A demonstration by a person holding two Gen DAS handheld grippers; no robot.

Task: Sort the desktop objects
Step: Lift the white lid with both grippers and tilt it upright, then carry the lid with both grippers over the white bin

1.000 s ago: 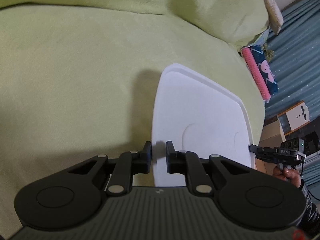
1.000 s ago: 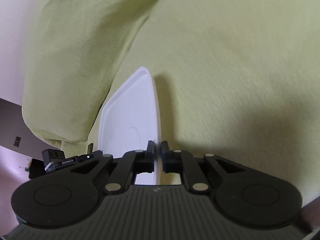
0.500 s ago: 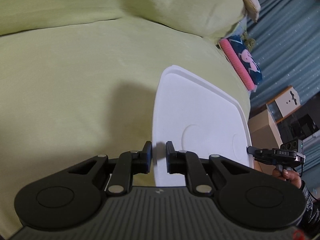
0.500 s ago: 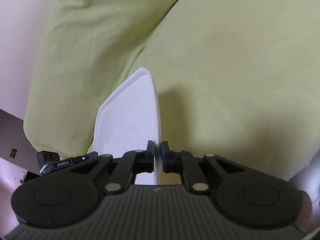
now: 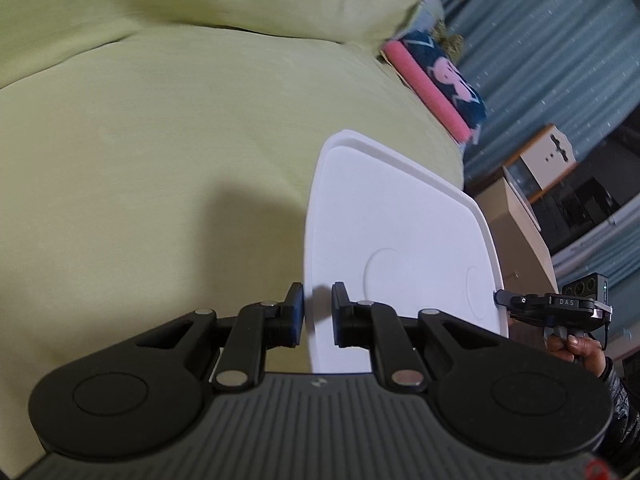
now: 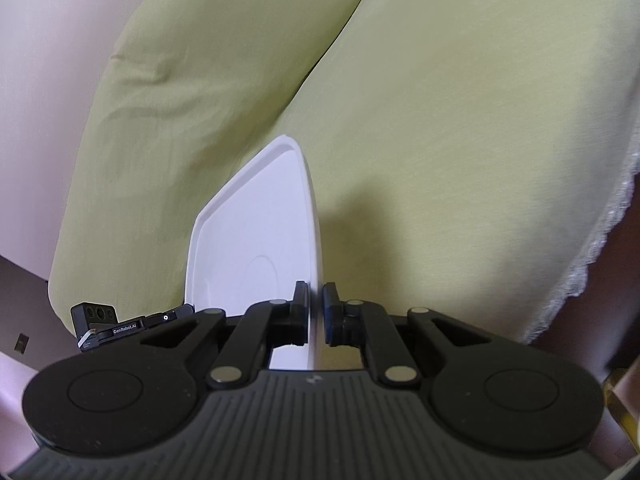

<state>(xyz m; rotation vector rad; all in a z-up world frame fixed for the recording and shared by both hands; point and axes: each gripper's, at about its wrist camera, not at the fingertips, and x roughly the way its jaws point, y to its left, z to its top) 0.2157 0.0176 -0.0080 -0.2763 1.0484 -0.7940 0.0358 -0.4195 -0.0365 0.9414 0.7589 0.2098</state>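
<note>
Above the green-covered sofa (image 5: 168, 160), a white plastic tray (image 5: 400, 240) hangs in the air, carried between two grippers and touching nothing else in either view. The left gripper (image 5: 318, 312) is clamped on one edge of the tray; in its view the right gripper (image 5: 500, 300) pinches the opposite edge, with a hand (image 5: 576, 350) on its handle. From the right wrist the same hold shows from the other side — the right gripper (image 6: 316, 312) is clenched on the rim, the tray (image 6: 248, 240) nearly edge-on, and the left gripper (image 6: 180, 314) bites the far edge.

The tray looks bare, with shallow round recesses moulded into its face and a raised lip around it. Judging by how flat it stays, it is stiff and probably light — thin moulded plastic, smooth and likely slippery under the pads. The lip is the sensible place to hold, and opposite edges, as here, keep it from swinging; a single-edge pinch would let it pivot. Uneven pull between the two hands could flex it or slide it out of one grip.

Off the sofa's end lie a pink-and-navy patterned cloth (image 5: 440, 80), teal curtains (image 5: 540, 40) and a cardboard box (image 5: 516, 224).
</note>
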